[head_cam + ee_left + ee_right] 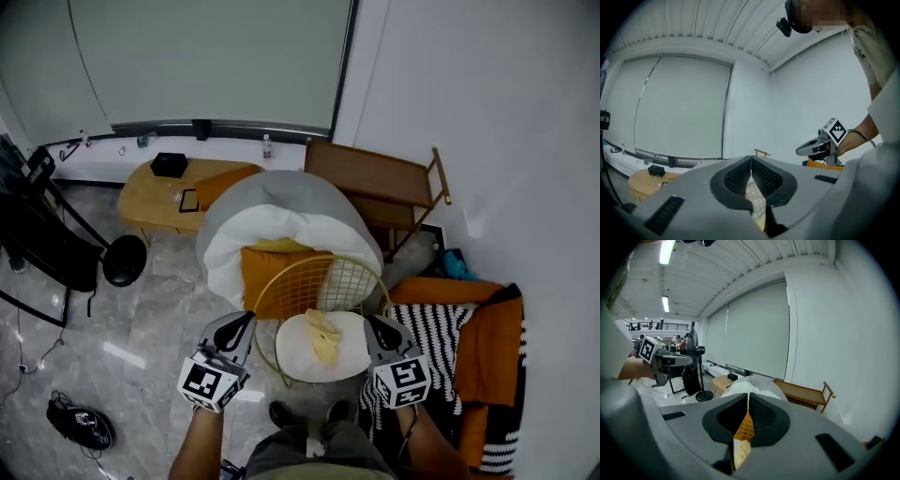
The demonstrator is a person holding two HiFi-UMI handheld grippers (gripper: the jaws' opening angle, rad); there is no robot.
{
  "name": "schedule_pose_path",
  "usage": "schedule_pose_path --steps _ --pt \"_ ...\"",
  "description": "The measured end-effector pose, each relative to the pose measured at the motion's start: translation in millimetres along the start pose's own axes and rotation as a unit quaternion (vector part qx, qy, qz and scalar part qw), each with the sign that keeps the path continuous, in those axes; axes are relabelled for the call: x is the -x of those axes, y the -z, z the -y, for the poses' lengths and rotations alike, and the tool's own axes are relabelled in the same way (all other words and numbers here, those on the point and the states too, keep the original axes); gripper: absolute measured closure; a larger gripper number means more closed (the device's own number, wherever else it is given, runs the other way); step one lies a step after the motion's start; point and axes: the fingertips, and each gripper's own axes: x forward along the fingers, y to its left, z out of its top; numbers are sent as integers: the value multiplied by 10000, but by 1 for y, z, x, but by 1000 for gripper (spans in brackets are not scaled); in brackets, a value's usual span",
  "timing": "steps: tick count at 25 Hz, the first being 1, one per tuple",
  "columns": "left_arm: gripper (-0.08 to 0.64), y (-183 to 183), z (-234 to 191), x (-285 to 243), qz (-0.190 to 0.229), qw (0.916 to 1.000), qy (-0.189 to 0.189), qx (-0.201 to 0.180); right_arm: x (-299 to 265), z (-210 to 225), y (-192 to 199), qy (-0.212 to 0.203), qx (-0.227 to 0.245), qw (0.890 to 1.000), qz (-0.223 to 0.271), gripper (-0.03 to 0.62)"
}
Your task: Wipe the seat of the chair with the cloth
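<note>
A gold wire chair [319, 281] with a round white seat [291, 354] stands right in front of me. A crumpled pale yellow cloth [323, 337] lies loose on the seat. My left gripper [249, 320] hovers at the seat's left edge and my right gripper [368, 322] at its right edge, both apart from the cloth. Each has its jaws together with nothing between them. In the left gripper view the left gripper [751, 160] shows the wire back [757, 202] behind its jaws. In the right gripper view the right gripper [748, 396] shows the cloth [740, 452] below them.
Behind the chair lies a grey beanbag [281, 192] with white and orange cushions. A low wooden table [155, 199] and a black stool [125, 260] stand to the left, a wooden trolley [375, 178] at the back right, a striped blanket [433, 328] to the right.
</note>
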Motion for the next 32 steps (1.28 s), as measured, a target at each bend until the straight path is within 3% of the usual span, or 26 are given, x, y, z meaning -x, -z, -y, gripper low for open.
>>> schedule_pose_path --steps 6,13,22,28,32 --pt "540 55 -10 -20 -405 9991 47 105 -54 1 60 -309 -44 9988 -376 565" --pt "540 149 -16 -31 -1040 9931 -253 472 -129 5 191 -640 -144 9901 -1238 542" --pt "538 258 -35 -28 -1493 9816 -728 945 -209 -17 350 -1040 -245 9651 -2392 453" --pt "538 297 -42 -17 -1628 9752 -956 1157 -233 -43 431 -1333 -32 9432 -3041 420" --pt "540 320 -47 -17 -1683 9738 -986 1172 -250 -41 476 -1231 90 9312 -3430 419"
